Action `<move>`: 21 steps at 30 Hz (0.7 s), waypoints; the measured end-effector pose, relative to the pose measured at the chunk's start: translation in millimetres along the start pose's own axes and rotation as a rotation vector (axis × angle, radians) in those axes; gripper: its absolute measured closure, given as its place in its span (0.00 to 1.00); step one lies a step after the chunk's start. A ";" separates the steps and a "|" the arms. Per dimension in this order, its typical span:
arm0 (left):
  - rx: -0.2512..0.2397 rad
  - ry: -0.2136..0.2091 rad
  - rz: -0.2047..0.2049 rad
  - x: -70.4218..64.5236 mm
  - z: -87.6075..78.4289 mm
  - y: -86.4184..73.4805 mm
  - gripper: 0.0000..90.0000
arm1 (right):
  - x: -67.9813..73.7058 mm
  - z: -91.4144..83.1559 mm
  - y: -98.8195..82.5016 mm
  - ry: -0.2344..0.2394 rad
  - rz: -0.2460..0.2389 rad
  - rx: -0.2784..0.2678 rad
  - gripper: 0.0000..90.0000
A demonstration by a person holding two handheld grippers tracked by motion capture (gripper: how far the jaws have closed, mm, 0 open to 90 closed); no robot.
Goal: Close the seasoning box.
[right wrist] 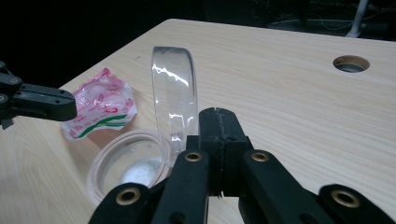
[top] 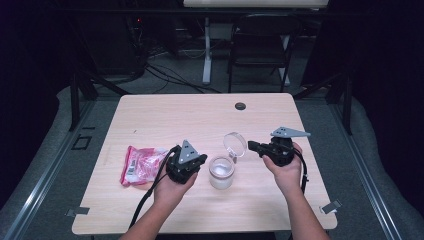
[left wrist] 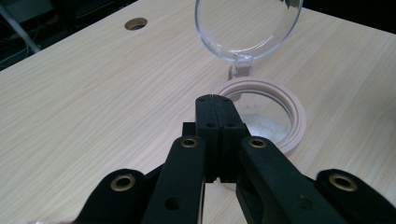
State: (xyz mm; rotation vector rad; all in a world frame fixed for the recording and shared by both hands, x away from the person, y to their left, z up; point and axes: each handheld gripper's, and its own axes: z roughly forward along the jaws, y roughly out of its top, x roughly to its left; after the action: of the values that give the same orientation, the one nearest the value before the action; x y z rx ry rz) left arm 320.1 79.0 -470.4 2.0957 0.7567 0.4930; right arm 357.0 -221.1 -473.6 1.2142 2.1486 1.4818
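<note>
High view: a clear jar [top: 221, 172] stands near the middle of the worktop [top: 165, 115], its hinged clear lid [top: 235, 144] swung up and back, standing on edge just behind the rim. The left gripper [top: 200, 161] sits just left of the jar, held in a hand [top: 172, 187], its jaws pressed together with nothing between them; they have just been closing. The right gripper [top: 251, 147] is just right of the jar, level with the lid, held in the other hand [top: 286, 172], its jaws also shut and empty, their tips close by the lid's edge; whether they touch it I cannot tell. A pink and white packet [top: 140, 165] lies flat to the left of the jar, beyond the left gripper. In the left gripper view the closed jaws point over the jar's pale rim [left wrist: 299, 121], with some white stuff [left wrist: 261, 128] at the bottom of the jar. A round hole [top: 240, 106] is in the worktop well behind the jar
</note>
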 end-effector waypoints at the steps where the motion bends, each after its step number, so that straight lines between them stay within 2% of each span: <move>1: 0.000 0.000 0.005 -0.7 0.7 2.1 1.00 | -0.2 0.6 -0.2 -0.001 -0.002 0.000 1.00; 8: 0.001 -0.011 0.030 -4.1 6.1 15.9 1.00 | 1.7 3.6 -0.6 0.006 -0.009 0.016 1.00; 15: 0.005 -0.050 0.007 -6.5 16.3 26.7 1.00 | 4.3 5.8 -1.2 0.014 -0.016 0.018 1.00; 21: -0.008 -0.066 0.019 -11.4 21.5 36.6 1.00 | 6.2 7.1 -1.6 0.024 -0.020 0.026 1.00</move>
State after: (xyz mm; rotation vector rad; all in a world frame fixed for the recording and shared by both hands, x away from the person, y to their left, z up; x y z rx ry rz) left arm 336.5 41.8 -453.8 2.1024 0.6968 0.4346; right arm 356.8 -212.0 -476.6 1.1853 2.1950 1.4719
